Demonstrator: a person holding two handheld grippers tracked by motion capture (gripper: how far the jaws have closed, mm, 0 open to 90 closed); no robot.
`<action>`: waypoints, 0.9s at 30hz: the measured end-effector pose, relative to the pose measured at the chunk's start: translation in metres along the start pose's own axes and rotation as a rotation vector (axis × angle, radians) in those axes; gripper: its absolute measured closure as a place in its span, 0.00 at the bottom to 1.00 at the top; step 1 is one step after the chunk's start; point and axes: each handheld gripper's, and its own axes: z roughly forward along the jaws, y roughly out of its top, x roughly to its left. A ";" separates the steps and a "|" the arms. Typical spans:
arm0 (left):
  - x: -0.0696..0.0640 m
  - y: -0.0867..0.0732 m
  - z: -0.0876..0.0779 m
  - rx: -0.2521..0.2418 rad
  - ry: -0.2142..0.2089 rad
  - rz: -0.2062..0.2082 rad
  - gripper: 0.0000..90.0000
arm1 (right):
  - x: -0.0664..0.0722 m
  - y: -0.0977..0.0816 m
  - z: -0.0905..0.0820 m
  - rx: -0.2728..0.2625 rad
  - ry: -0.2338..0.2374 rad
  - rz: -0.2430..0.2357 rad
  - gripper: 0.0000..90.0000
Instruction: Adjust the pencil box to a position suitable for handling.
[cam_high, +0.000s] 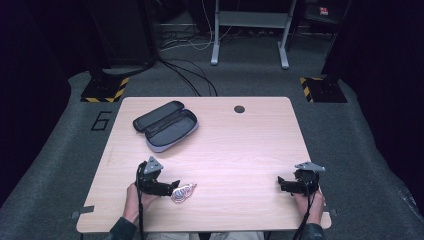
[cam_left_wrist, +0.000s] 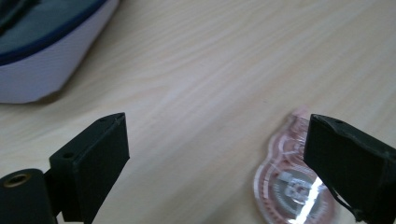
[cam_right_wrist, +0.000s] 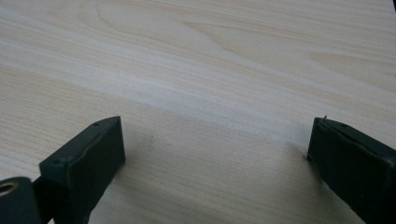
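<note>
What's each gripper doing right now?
Left gripper: open, holding nothing; pink coil packet lies beside one jaw.
Right gripper: open, holding nothing.

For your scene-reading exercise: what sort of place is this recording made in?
Probably a lab or recording studio: a lone light wooden table on grey carpet, yellow-and-black hazard-striped stand bases, loose black cables and dark surroundings.

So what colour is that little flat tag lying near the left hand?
Clear pink with ring-like lines, a grey-white patch in the middle; the flat tag shows best in the left gripper view.
</note>
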 end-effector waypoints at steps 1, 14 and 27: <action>0.004 0.001 -0.001 0.000 0.007 -0.011 0.06 | 0.000 0.000 0.000 0.000 0.000 0.000 0.04; 0.062 0.024 -0.006 -0.027 0.120 -0.137 0.03 | 0.000 0.000 0.000 0.000 0.000 -0.001 0.04; 0.100 0.036 0.009 -0.043 0.214 -0.246 0.06 | 0.000 0.000 0.000 0.000 0.000 -0.001 0.04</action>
